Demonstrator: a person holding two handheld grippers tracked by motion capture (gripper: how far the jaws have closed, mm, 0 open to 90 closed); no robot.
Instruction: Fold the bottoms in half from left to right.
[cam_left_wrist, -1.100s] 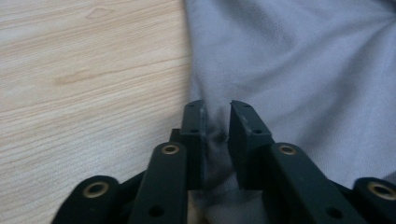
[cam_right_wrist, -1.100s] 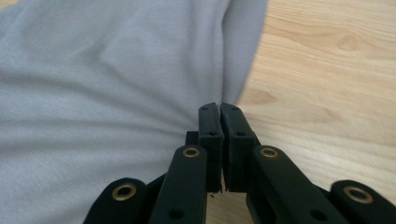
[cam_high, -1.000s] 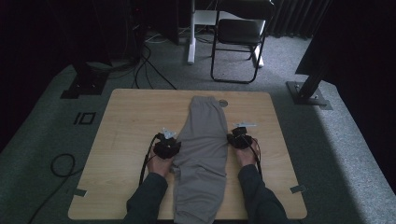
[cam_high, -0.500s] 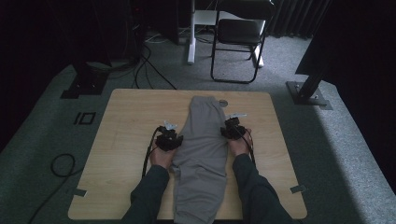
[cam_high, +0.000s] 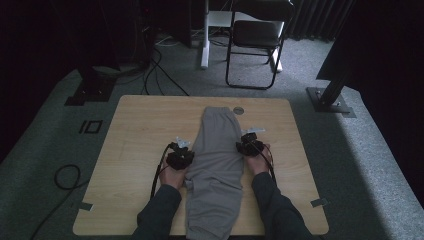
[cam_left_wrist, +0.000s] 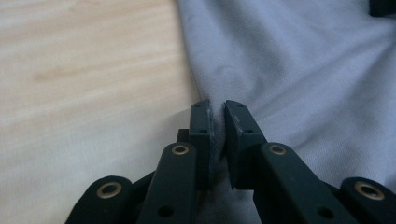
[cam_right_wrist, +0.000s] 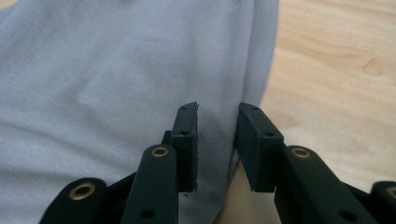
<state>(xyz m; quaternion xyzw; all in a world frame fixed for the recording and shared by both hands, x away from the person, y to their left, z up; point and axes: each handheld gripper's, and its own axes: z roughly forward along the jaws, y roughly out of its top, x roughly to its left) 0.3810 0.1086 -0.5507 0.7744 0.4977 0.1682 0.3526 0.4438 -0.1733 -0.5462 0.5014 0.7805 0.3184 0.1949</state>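
A: Why are both tools at the sides of the grey soft cloth garment (cam_high: 215, 165) on the wooden tabletop (cam_high: 140, 130)?

B: Left tool (cam_left_wrist: 218, 122) has just closed, pinching its edge; right tool (cam_right_wrist: 215, 140) stands spread around the other edge, probably for folding.

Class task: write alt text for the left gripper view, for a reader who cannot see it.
Two black jaws of the left gripper pinch the edge of a grey garment, its fabric bunched between them. Pale wooden table lies to the left.

- The high view was dim, its surroundings nearly black, with daylight falling from the right across the carpet (cam_high: 380, 165).
- Both gripper views were brighter, soft-focused, their near jaws blurred.
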